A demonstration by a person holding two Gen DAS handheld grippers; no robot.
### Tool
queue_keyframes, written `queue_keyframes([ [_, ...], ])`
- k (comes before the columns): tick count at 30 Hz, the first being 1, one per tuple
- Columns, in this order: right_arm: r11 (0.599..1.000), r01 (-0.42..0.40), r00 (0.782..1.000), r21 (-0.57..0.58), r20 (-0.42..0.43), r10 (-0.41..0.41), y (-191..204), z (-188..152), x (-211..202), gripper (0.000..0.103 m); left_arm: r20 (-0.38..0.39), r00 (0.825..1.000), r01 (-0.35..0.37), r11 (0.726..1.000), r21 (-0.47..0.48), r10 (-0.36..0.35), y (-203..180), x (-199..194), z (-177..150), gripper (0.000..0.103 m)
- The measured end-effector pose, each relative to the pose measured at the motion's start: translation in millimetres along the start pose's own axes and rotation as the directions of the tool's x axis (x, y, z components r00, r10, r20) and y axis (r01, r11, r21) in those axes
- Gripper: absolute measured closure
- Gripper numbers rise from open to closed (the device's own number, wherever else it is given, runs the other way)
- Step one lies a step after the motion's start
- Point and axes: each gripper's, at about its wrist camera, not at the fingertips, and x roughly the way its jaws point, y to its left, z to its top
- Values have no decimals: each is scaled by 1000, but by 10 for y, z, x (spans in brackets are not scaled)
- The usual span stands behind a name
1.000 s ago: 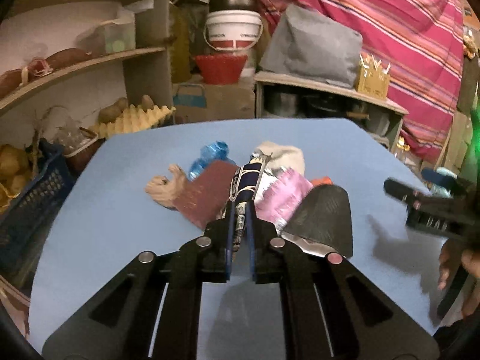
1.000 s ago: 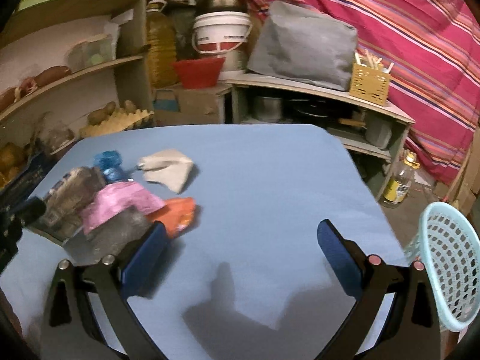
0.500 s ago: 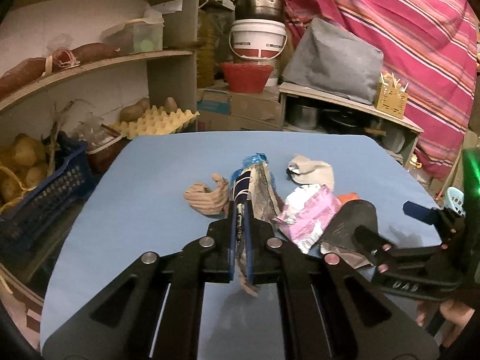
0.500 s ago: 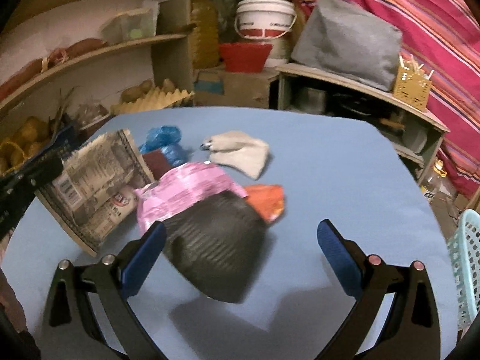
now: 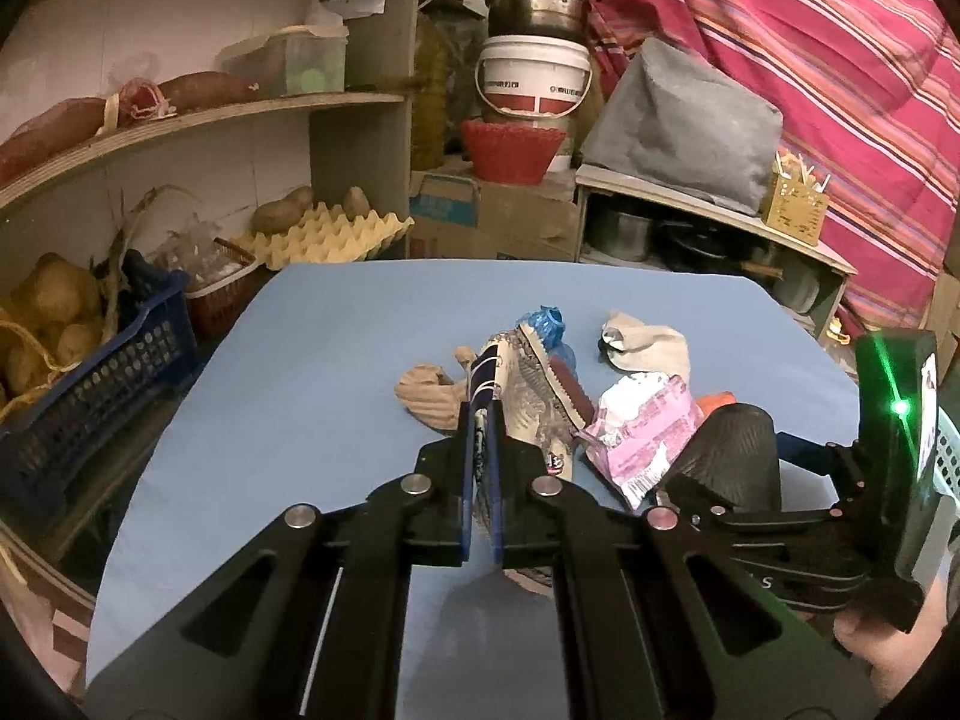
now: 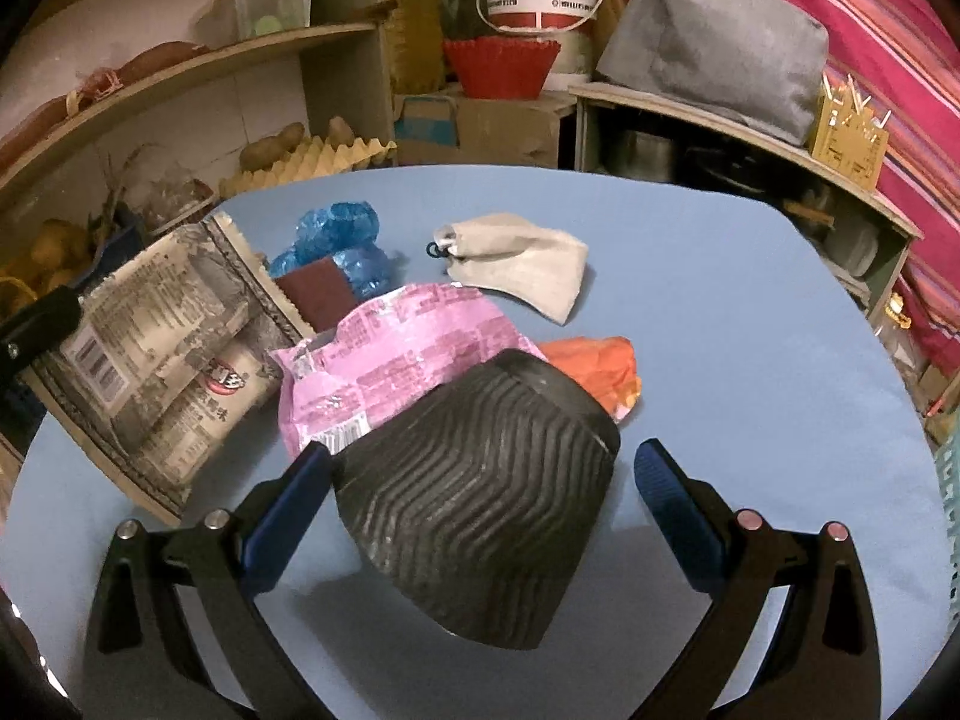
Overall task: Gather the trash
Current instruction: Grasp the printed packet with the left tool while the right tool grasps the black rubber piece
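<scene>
Looking along the left gripper (image 5: 479, 450), its blue pads are pinched nearly together on the edge of a flat printed packet (image 5: 528, 396), which stands on its edge clear of the table (image 5: 312, 372) near the middle. It looks light, thin and floppy, so a hold on the edge should do, though the free end will likely sag. A tan cloth (image 5: 429, 396) lies just beside it.

From the right wrist, the right gripper (image 6: 480, 480) is spread wide with nothing between the pads, straddling a dark ribbed bowl-like cover (image 6: 480, 510) toward the near edge. That piece seems thin, light and springy; squeezing its sides near the rim should suit. A pink wrapper (image 6: 396, 360), crinkly and slippery by the look of it, touches its far side.
</scene>
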Motion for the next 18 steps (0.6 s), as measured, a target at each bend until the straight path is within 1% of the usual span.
queue_keyframes([
  [3,1000,-2,1000,3,7,2,-25,3,-3,6,1,1000,-4,1000,8,4,-45,7,23,101],
  [4,1000,-4,1000,0,11,4,-33,6,-10,10,2,1000,-3,1000,10,3,-70,1,26,101],
  [8,1000,-2,1000,-6,16,2,-107,19,-46,10,6,1000,-4,1000,25,3,-119,2,35,101],
  [13,1000,-9,999,16,35,8,-273,36,-161,10,3,1000,1,999,34,-1,-229,-5,56,101],
  [18,998,-4,998,59,62,0,-553,72,-329,10,21,1000,10,999,48,-11,-381,-82,84,101],
])
